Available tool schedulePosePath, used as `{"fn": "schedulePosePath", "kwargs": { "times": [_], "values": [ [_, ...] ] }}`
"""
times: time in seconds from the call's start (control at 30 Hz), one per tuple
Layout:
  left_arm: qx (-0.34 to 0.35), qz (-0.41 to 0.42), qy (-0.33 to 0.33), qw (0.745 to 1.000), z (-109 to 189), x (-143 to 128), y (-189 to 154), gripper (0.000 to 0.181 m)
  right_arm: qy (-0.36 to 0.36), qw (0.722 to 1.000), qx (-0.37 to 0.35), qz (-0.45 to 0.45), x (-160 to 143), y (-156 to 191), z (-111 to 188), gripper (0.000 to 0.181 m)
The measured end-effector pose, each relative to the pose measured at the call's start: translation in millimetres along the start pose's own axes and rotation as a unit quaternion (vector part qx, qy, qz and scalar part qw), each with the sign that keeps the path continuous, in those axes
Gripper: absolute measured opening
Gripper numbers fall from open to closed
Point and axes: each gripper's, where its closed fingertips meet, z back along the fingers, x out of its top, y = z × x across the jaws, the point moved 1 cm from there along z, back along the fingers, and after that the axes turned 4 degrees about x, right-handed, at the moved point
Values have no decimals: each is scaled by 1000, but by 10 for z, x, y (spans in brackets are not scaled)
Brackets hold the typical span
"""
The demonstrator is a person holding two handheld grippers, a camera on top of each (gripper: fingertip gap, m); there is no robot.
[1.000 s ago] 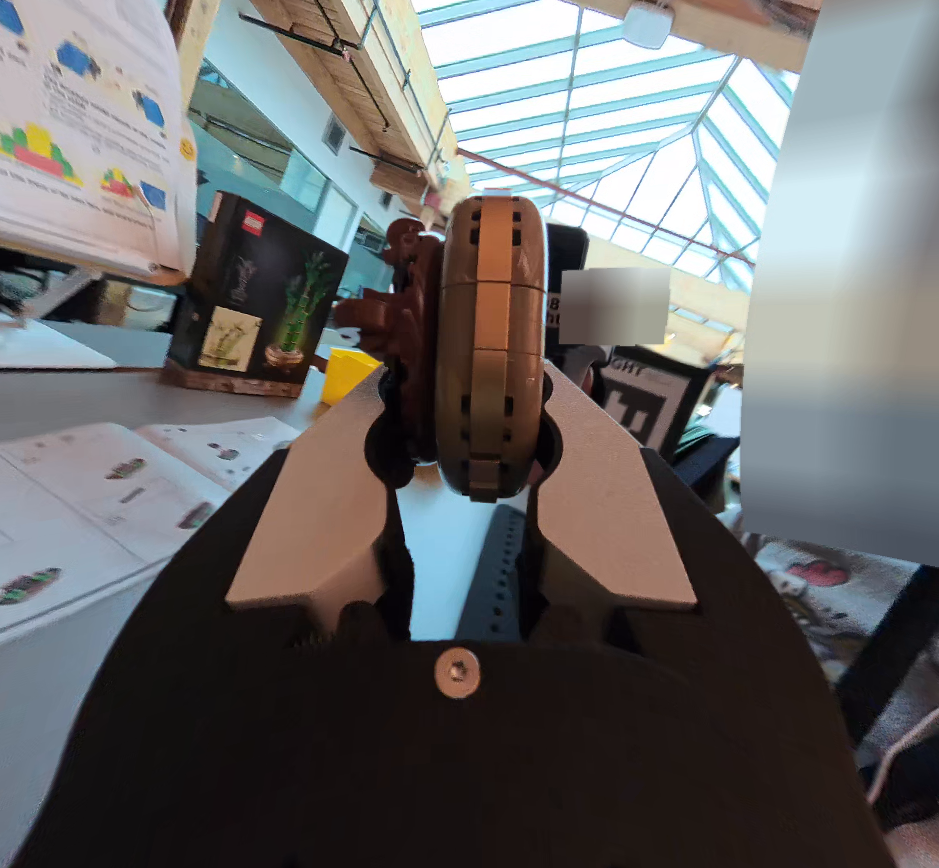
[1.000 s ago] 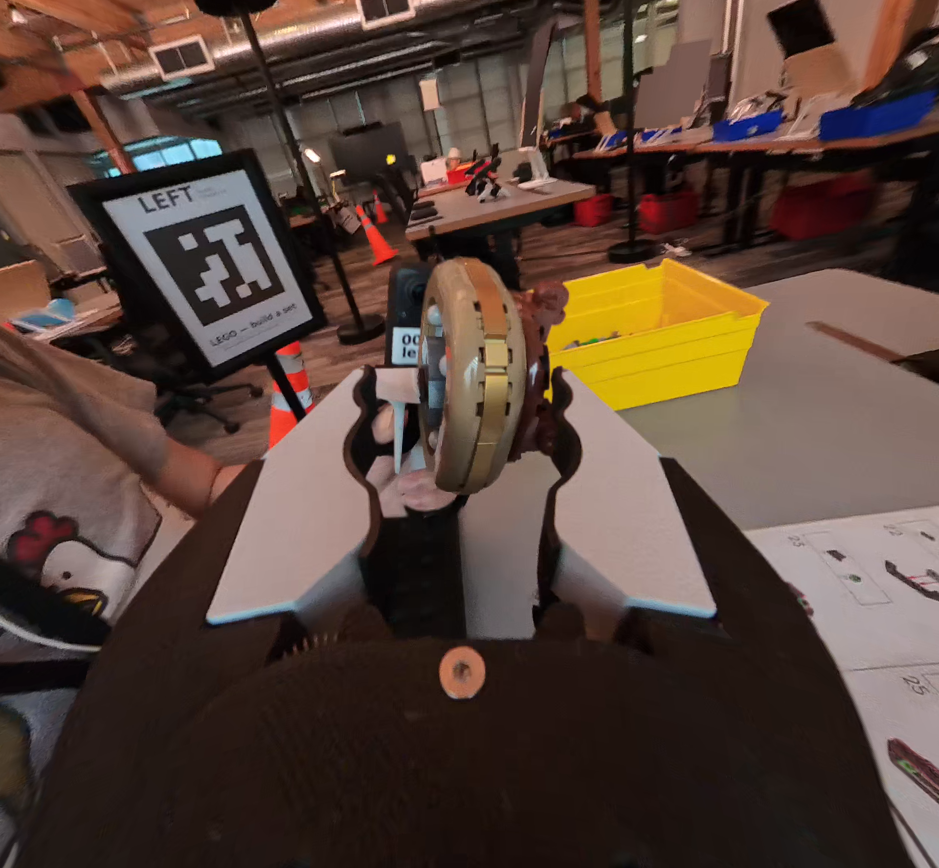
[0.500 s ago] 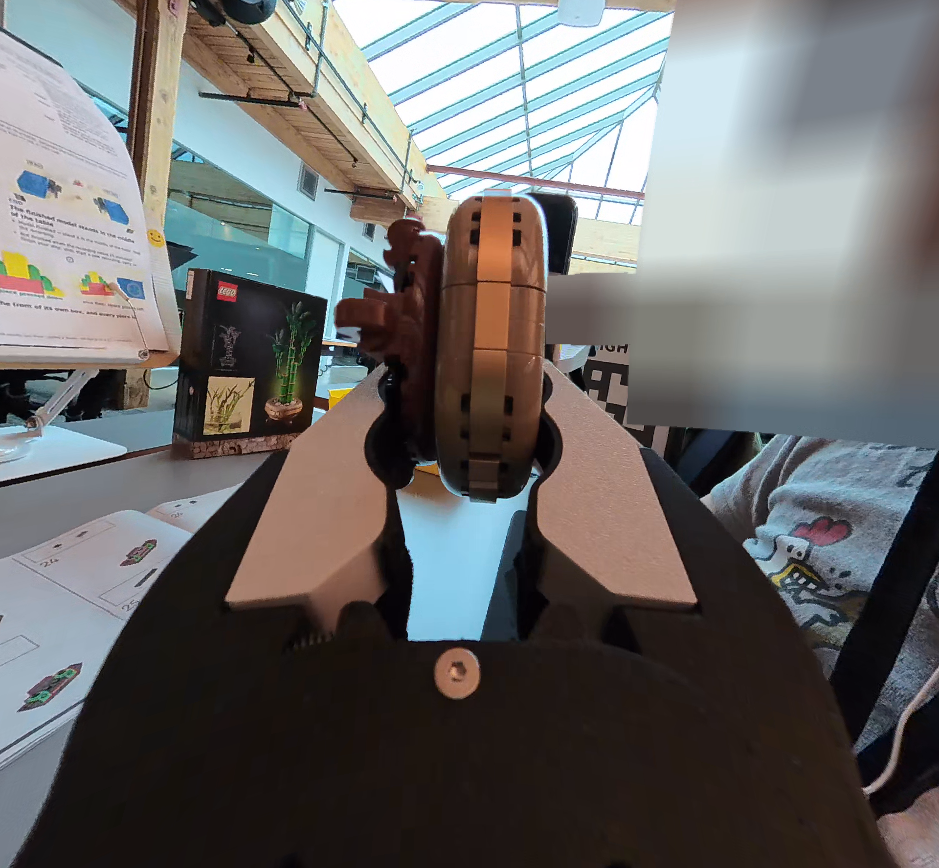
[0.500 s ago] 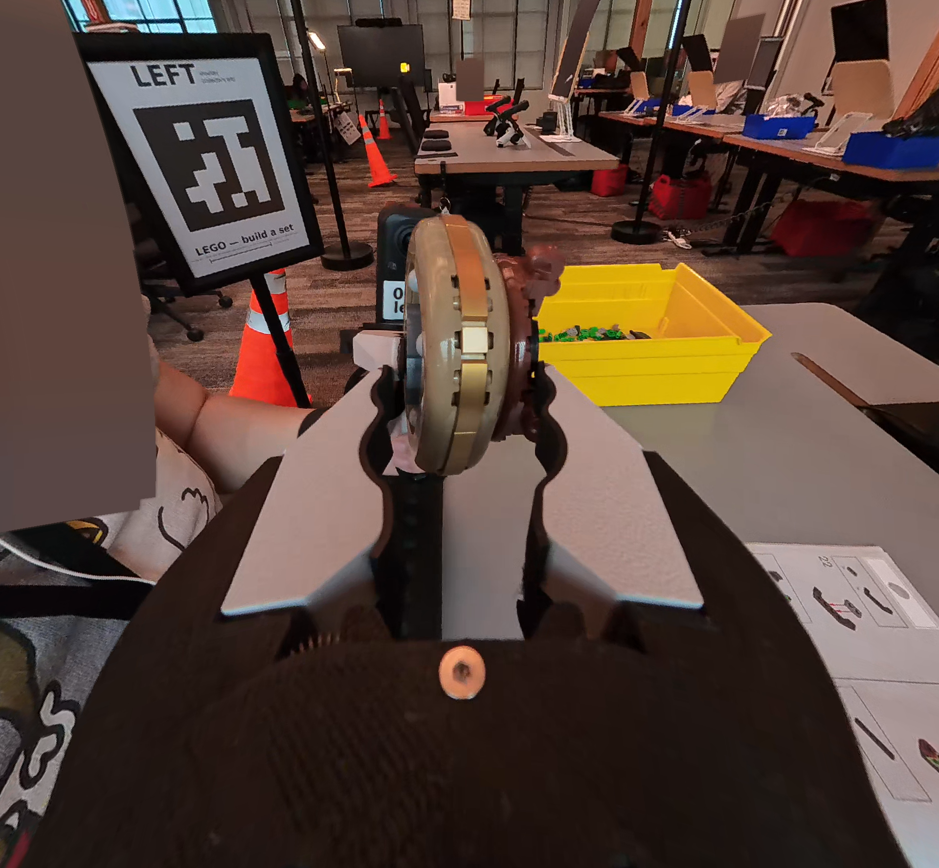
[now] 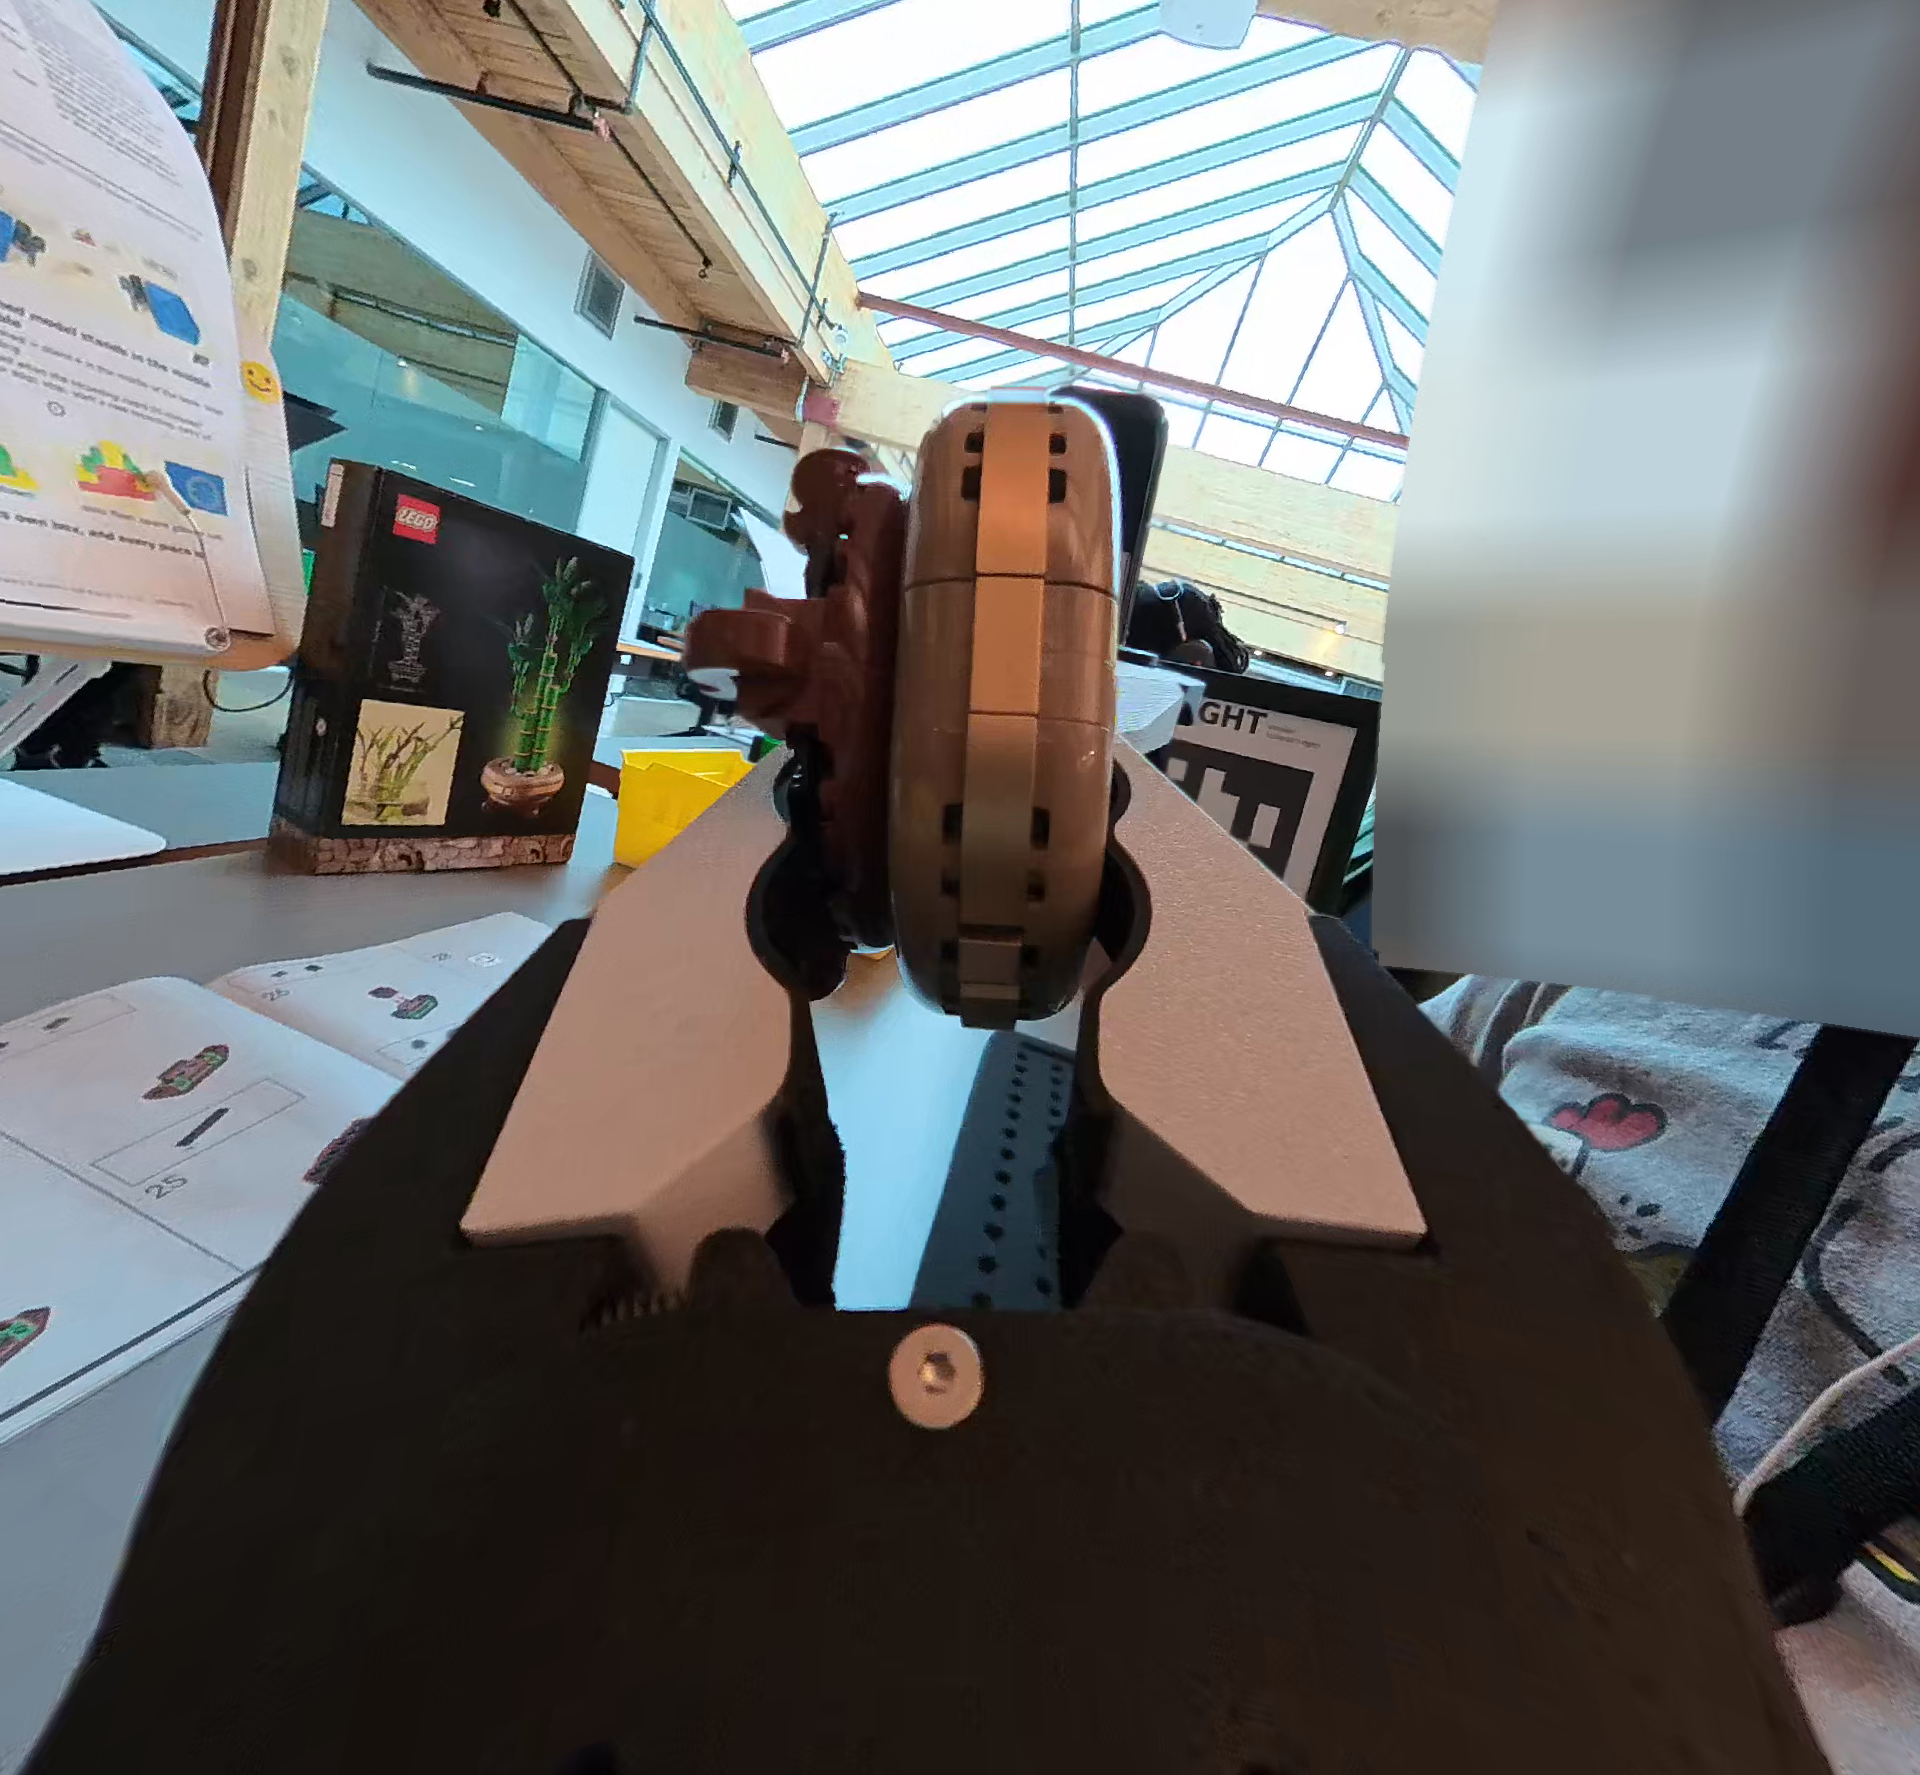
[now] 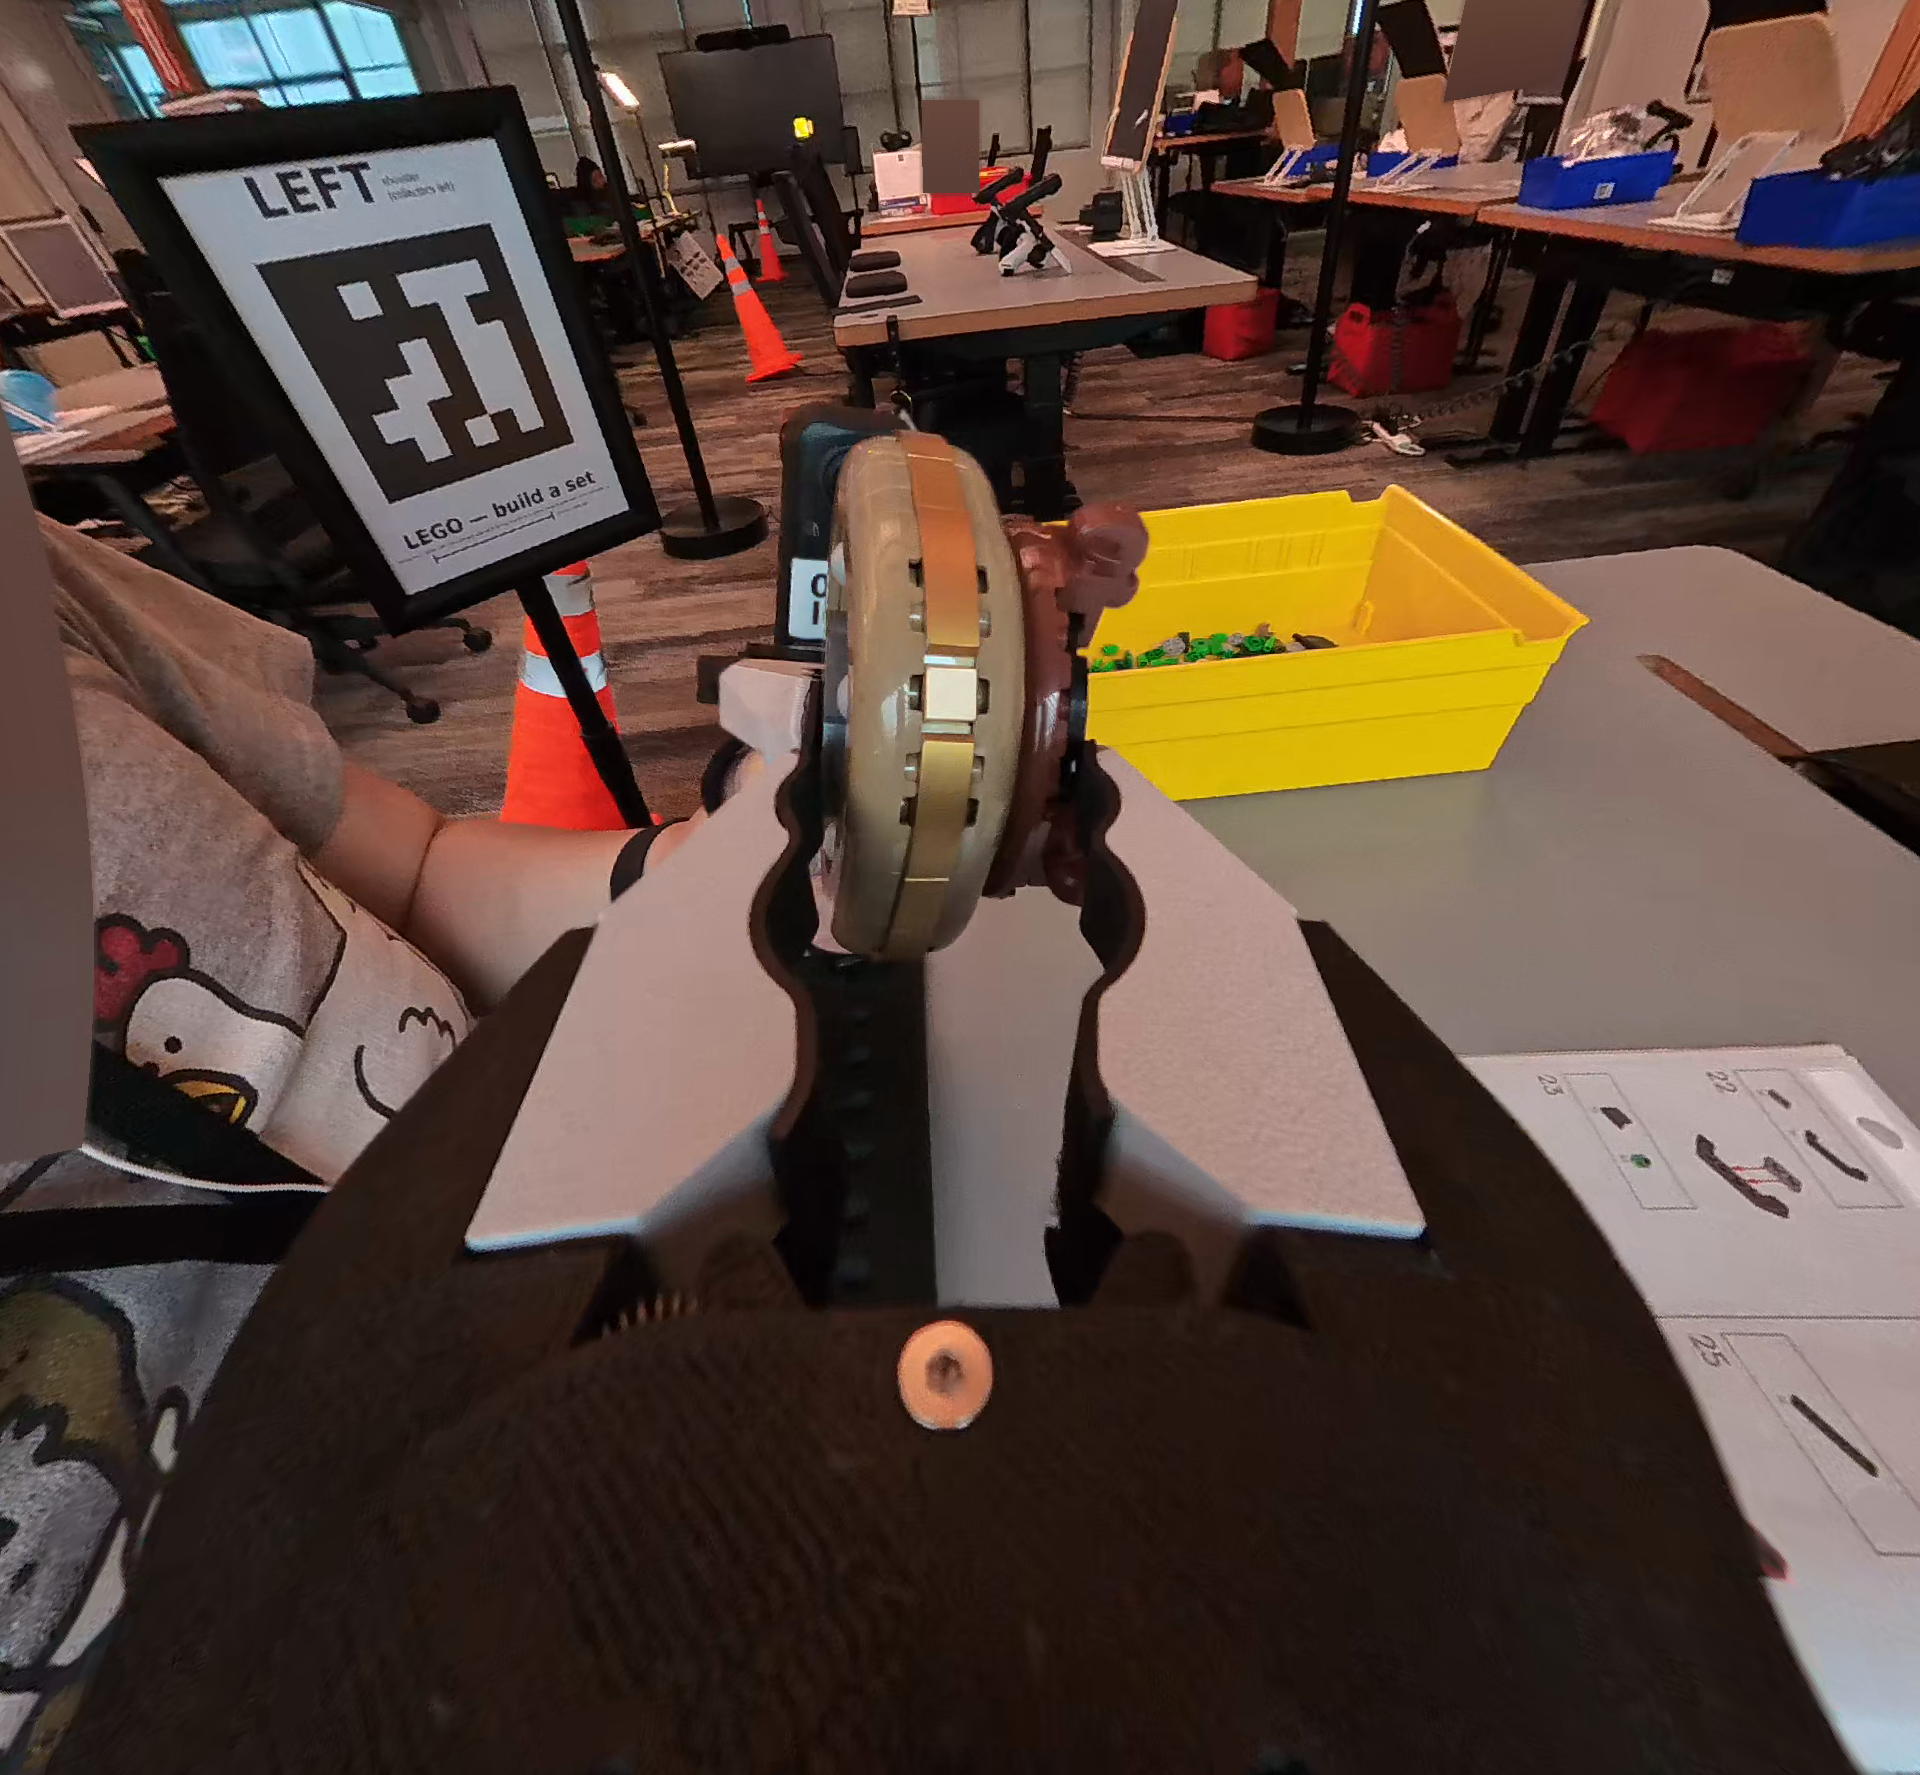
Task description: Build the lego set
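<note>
Standing on edge between both pairs of fingers, the tan pot is held up off the table by the two grippers at once. The left gripper is clamped on it from one side and the right gripper from the opposite side, so each wrist view looks along its own fingers at the pot's rim and at the other gripper behind it.

The pot's round faces point sideways and its axis runs level, across the fingers of both grippers. A brown base is stuck to one face: on the left in the left view, on the right in the right view, towards the yellow bin. Neither gripper is nearer; both already touch the pot. Any next move would seem to turn on which one lets go, since the pot must probably be tipped flat with its open face up before more parts go in. Which face is open cannot be told.

Counted: one pot with one base, two grippers, one bin holding small green and dark pieces, one open booklet on the table, one set box standing behind it, one framed marker sign in each view.
</note>
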Motion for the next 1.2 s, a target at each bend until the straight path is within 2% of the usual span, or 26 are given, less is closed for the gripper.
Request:
{"fn": "schedulePosePath", "kwargs": {
  "times": [0.47, 0.77, 1.2],
  "values": [
    [7, -2, 8, 1000, 1, 1, -9, 50, -13, 1000, 1, 6, 5, 6, -4, 45],
    [27, 35, 17, 999, -71, -34, 35, 51, -44, 999, 11, -27, -44, -60, 72, 45],
    [38, 55, 10, 998, -91, -47, 66, 50, -64, 998, 0, -30, -81, -83, 99, 46]
  ]
}}
